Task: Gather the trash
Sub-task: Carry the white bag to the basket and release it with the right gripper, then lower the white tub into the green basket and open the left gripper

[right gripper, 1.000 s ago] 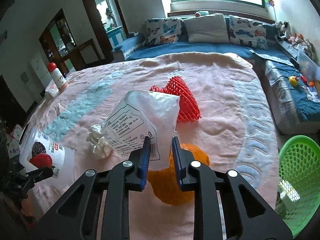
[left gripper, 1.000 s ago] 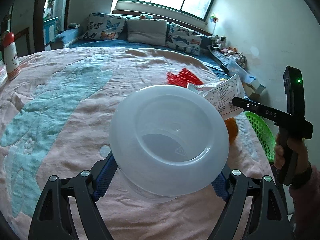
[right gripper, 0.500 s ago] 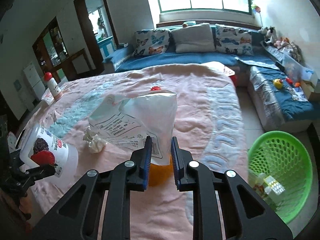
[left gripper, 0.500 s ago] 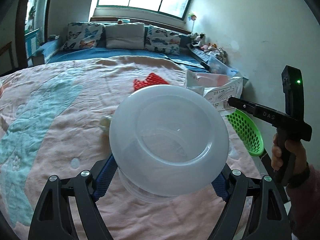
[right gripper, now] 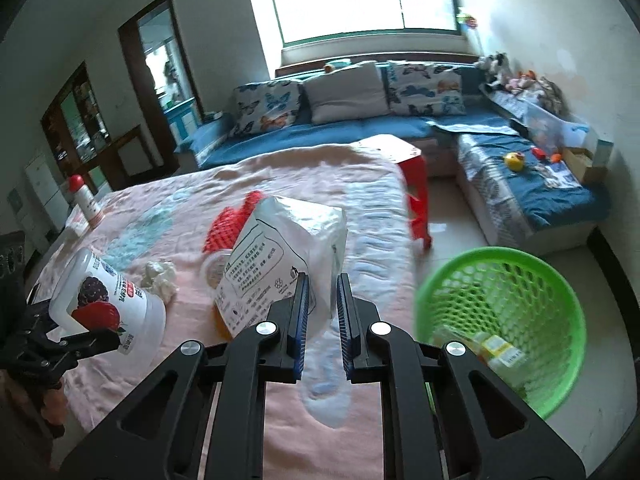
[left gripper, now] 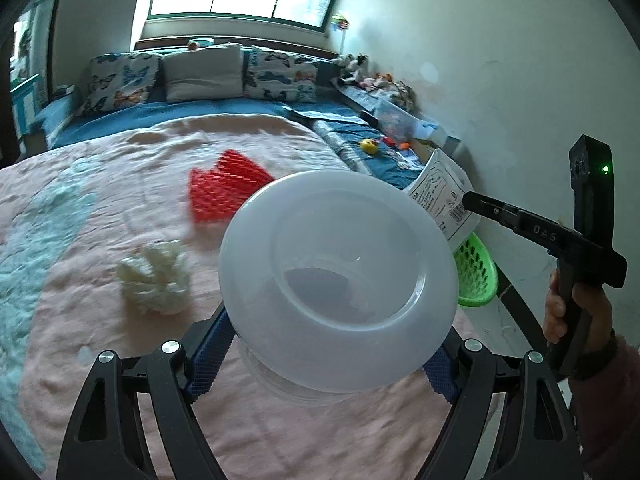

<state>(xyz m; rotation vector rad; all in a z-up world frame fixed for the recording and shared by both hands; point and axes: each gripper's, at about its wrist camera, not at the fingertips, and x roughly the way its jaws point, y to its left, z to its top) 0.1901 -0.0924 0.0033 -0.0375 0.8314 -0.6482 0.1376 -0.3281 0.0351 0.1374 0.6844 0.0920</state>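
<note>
My left gripper (left gripper: 320, 364) is shut on a translucent white plastic tub (left gripper: 340, 276), mouth toward the camera; in the right wrist view the tub (right gripper: 108, 304) shows a berry label. My right gripper (right gripper: 322, 300) is shut on a white printed plastic bag (right gripper: 284, 264), held above the pink-covered table edge; the bag also shows in the left wrist view (left gripper: 444, 200). A green mesh basket (right gripper: 500, 328) stands on the floor to the right, with small packets inside. On the cover lie a red foam net (left gripper: 228, 184), a crumpled white tissue (left gripper: 154, 278) and an orange piece (right gripper: 222, 324) behind the bag.
A red-capped bottle (right gripper: 84, 200) stands at the table's far left edge. A red plastic stool (right gripper: 408, 176) stands past the table's far corner. A blue sofa (right gripper: 360, 128) with cushions runs along the back and right walls.
Both grippers have swung right with their loads. The green basket has come closer and larger in the right wrist view; the bag is now nearer to it.
</note>
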